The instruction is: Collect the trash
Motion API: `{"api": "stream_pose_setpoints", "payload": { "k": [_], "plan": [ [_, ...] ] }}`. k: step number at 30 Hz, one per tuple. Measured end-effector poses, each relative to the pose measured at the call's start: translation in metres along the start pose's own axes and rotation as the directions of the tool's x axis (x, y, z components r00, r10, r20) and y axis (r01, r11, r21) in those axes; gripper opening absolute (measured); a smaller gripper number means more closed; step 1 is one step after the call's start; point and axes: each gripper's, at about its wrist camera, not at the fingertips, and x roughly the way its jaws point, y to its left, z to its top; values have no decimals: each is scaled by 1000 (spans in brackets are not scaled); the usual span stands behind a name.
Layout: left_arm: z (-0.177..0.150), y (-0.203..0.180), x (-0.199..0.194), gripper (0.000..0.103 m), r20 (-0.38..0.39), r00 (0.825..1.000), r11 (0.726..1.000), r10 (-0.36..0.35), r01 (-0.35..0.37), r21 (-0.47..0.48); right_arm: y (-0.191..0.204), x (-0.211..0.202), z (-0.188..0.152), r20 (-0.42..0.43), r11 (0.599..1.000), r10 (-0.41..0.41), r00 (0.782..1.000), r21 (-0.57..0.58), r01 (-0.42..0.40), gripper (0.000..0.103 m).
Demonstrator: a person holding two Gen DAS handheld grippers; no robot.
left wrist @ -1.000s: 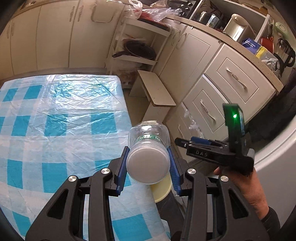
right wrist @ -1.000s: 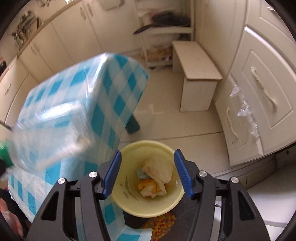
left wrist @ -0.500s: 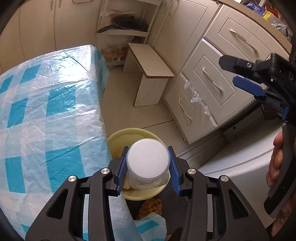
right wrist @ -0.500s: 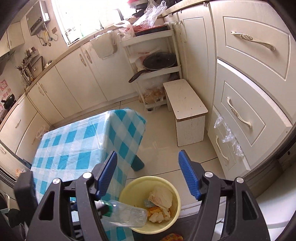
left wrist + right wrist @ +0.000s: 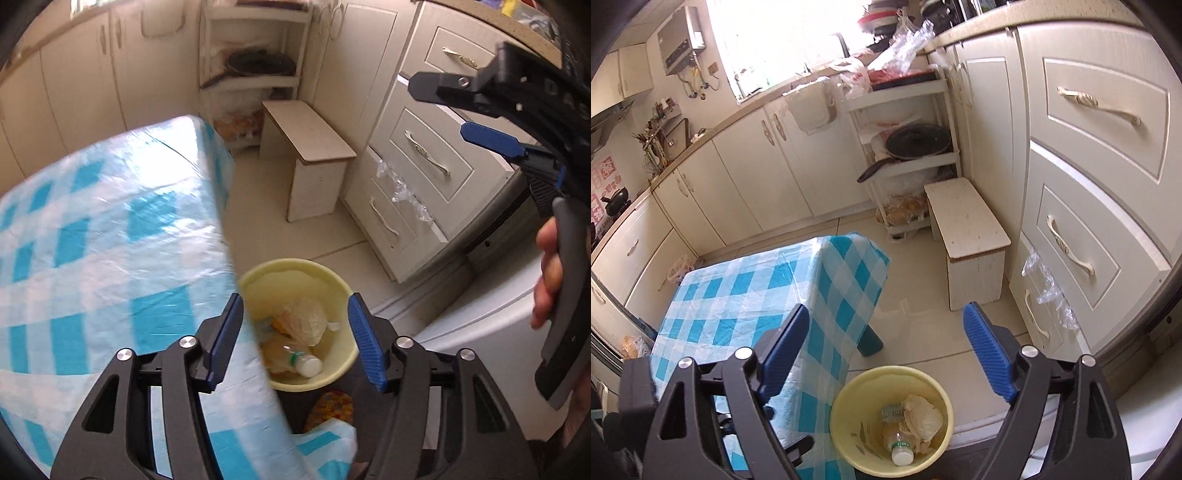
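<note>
A clear plastic bottle [image 5: 295, 360] with a white cap lies in the yellow bin [image 5: 295, 264] on the floor, on top of crumpled wrappers [image 5: 306, 317]. My left gripper [image 5: 295, 334] hangs above the bin beside the table's edge. Its jaws are opening and nothing is between them. The right wrist view shows the same bottle [image 5: 899, 443] in the bin [image 5: 890, 371] from higher up. My right gripper [image 5: 886, 343] is well above it, its jaws opening wide and empty. In the left wrist view the right gripper [image 5: 443, 110] shows at the upper right, held by a hand [image 5: 546, 280].
A table with a blue checked cloth [image 5: 110, 240] stands just left of the bin. A small white stool [image 5: 967, 221] and a drawer unit [image 5: 1071, 240] stand to the right. A shelf rack with a black pan [image 5: 912, 144] is at the back.
My left gripper carried the bottle from over the table to over the bin and let it go; it now lies in the bin. My right gripper rose and opened wider.
</note>
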Motion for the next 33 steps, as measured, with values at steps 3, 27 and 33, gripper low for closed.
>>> {"api": "stream_pose_setpoints", "payload": {
  "k": [3, 27, 33],
  "plan": [
    [-10, 8, -33, 70, 69, 994, 994, 88, -92, 52, 16, -18, -9, 44, 999, -9, 999, -42, 10, 86],
    [-127, 94, -245, 95, 311, 912, 963, 267, -264, -55, 178, -183, -155, 296, 985, -33, 955, -150, 80, 96],
    [-151, 95, -275, 95, 303, 917, 966, 259, -252, -63, 208, -231, -171, 305, 984, -34, 952, -156, 85, 96]
  ]
}}
